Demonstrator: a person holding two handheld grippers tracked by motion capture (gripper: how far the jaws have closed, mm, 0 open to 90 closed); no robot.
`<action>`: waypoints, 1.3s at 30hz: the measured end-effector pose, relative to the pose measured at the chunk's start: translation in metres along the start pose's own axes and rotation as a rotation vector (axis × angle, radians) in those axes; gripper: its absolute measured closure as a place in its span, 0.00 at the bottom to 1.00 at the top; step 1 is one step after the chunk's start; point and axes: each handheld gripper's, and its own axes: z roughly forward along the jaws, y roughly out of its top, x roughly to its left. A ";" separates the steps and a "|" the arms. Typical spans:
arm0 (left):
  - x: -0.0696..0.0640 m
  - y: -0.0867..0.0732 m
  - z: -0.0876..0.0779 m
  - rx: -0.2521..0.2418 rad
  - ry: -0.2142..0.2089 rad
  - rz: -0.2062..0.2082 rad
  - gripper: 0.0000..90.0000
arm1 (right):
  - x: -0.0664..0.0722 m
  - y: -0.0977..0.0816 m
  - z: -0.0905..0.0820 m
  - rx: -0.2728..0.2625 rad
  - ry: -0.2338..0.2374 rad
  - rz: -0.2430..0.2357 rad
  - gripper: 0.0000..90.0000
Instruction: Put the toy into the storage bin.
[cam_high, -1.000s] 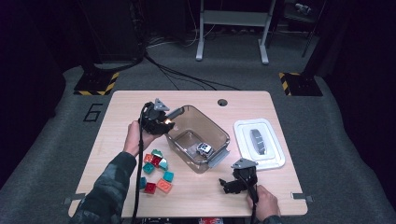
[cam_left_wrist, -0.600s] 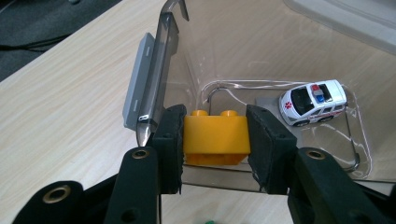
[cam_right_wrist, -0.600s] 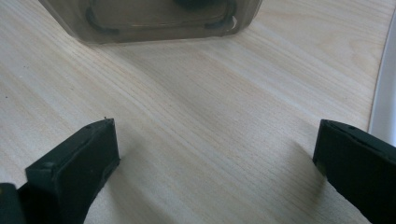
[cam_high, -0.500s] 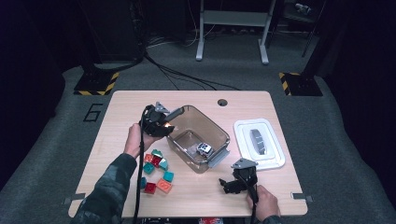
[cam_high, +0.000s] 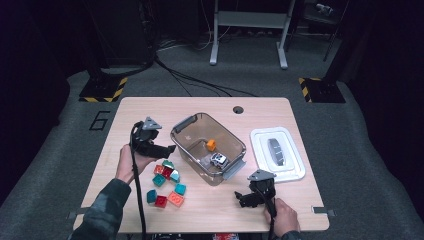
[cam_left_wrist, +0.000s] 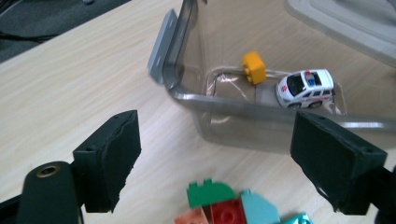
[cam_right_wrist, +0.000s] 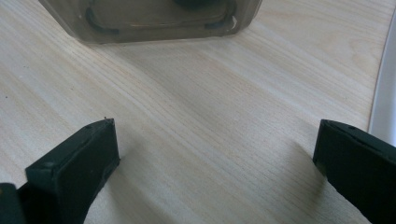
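You've got one readable mark out there: a big dark numeral "6" (cam_high: 101, 120) painted on the grey floor (cam_high: 60, 165), just off the left edge of the table (cam_high: 150, 107). Look at the toy car (cam_left_wrist: 306, 87) in your left gripper view and you'll catch red and blue markings on its white body, but they're too small to read as letters. The yellow-and-black hazard stripes (cam_high: 102, 93) on the floor carry no text at all.
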 end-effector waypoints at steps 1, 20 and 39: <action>0.001 -0.005 -0.002 0.001 0.007 -0.002 0.17 | 0.000 0.000 0.000 0.000 0.000 0.000 0.00; -0.002 -0.105 -0.004 0.060 0.007 -0.136 0.05 | 0.000 0.000 0.000 0.000 0.000 0.000 0.00; -0.006 -0.160 0.011 0.156 0.046 -0.156 0.13 | 0.000 0.000 0.000 0.000 0.000 -0.001 0.00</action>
